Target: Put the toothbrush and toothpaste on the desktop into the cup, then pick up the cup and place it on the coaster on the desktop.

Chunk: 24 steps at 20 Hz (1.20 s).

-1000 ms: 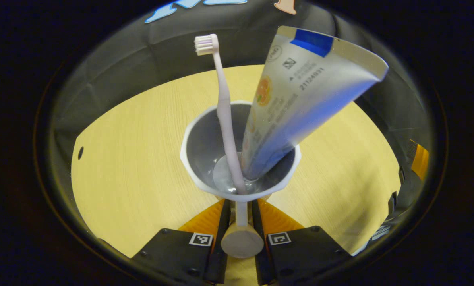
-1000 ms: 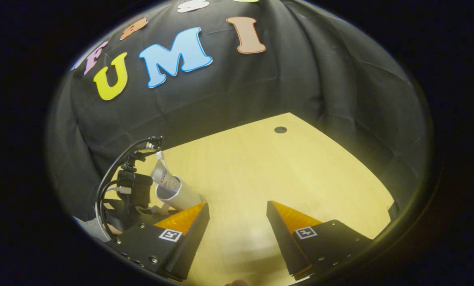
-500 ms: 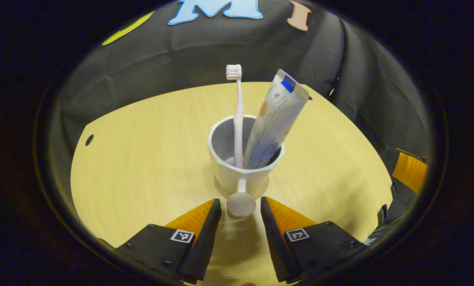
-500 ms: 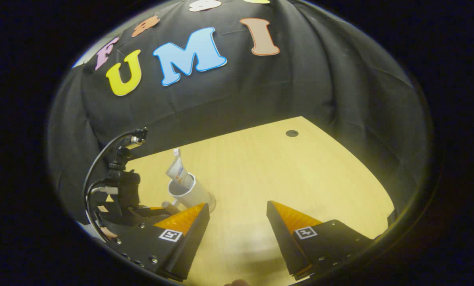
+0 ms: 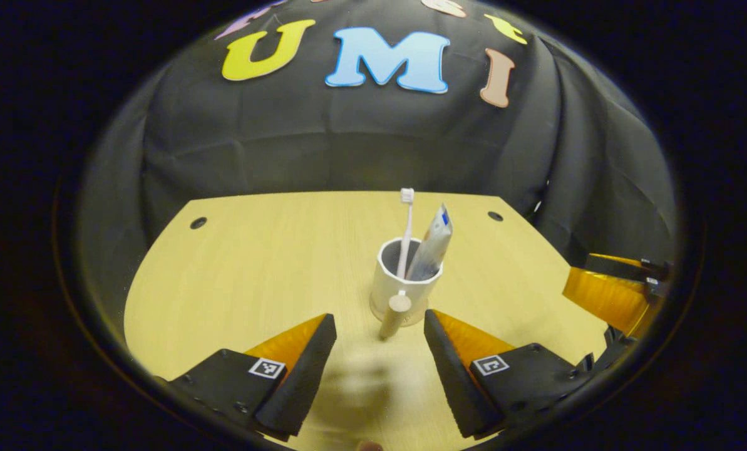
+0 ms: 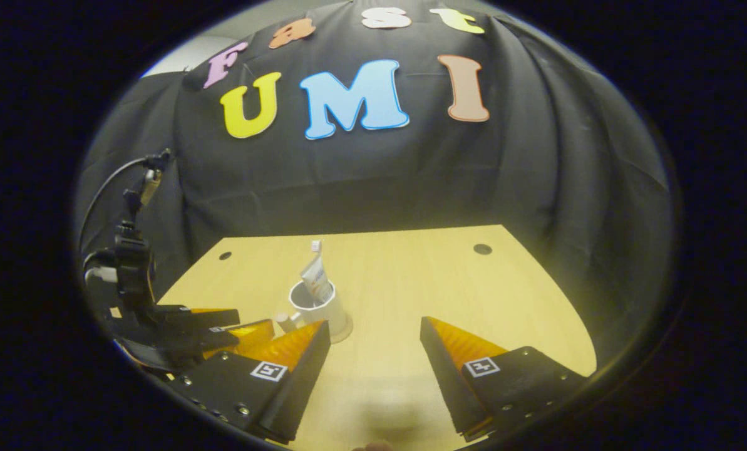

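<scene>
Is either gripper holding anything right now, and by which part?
Nothing is held. Left gripper and right gripper are both open; the cup stands free, its handle clear of the fingers.

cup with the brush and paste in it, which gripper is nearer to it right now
Left. The left gripper sits open just short of the cup, its handle toward the gap. The right gripper is open, off to the side.

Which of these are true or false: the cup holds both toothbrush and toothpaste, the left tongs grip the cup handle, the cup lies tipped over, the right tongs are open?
1. The cup holds the toothbrush and toothpaste. True.
2. The left tongs grip the cup's handle. False: they are open, clear of the handle.
3. The cup lies tipped over. False: it stands upright on the desktop.
4. The right tongs are open and hold nothing. True.
</scene>
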Available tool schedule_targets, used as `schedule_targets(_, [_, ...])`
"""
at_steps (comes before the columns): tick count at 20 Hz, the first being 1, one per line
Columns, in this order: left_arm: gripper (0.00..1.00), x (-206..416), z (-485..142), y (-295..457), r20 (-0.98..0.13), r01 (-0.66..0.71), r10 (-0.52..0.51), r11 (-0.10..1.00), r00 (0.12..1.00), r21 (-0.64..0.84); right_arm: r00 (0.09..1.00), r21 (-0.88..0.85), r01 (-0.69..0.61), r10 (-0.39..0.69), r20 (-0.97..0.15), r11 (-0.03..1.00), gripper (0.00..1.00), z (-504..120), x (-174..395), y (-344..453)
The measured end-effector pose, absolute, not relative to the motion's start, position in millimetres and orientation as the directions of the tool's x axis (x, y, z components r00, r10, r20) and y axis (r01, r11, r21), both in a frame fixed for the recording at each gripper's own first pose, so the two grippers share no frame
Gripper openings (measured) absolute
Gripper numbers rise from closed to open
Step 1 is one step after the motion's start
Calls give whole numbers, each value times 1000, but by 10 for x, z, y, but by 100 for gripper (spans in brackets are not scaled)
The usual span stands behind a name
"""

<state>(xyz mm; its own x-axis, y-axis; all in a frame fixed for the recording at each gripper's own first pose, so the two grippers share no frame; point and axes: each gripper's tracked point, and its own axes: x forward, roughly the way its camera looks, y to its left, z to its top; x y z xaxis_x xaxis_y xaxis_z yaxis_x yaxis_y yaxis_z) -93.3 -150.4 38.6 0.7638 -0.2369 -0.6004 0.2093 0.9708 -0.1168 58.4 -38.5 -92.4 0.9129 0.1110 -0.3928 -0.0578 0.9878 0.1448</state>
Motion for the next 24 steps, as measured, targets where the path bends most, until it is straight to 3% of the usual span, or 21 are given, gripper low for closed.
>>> schedule_targets(1, [93, -963, 470, -1463, -576, 198, -227, 974, 785, -114, 919, 136, -65, 112, -379, 989, 87, -893, 574, -368])
schedule_targets(3, [99, -1031, 636, -1381, -530, 181, -205, 979, 823, -97, 928, 136, -79, 122, -351, 988, 87, -802, 545, -320])
schedule_targets(4, [93, -1065, 743, -1341, -506, 177, -198, 980, 839, -89, 933, 138, -86, 128, -335, 987, 87, -745, 539, -292])
schedule_targets(7, [96, -1180, 1066, -1199, -429, 156, -173, 985, 887, -73, 947, 123, -91, 124, -295, 988, 87, -641, 502, -246])
schedule_targets(10, [93, -1233, 1236, -1102, -368, 143, -158, 987, 916, -67, 955, 106, -97, 122, -270, 990, 87, -559, 429, -161])
schedule_targets(23, [93, -1396, 1607, -878, -213, 196, -191, 981, 958, 4, 982, 67, -36, 48, -185, 997, 87, -422, 173, 58])
schedule_targets(24, [87, -1392, 1615, -854, -209, 198, -195, 980, 958, -8, 983, 57, -25, 35, -182, 998, 87, -417, 154, 50])
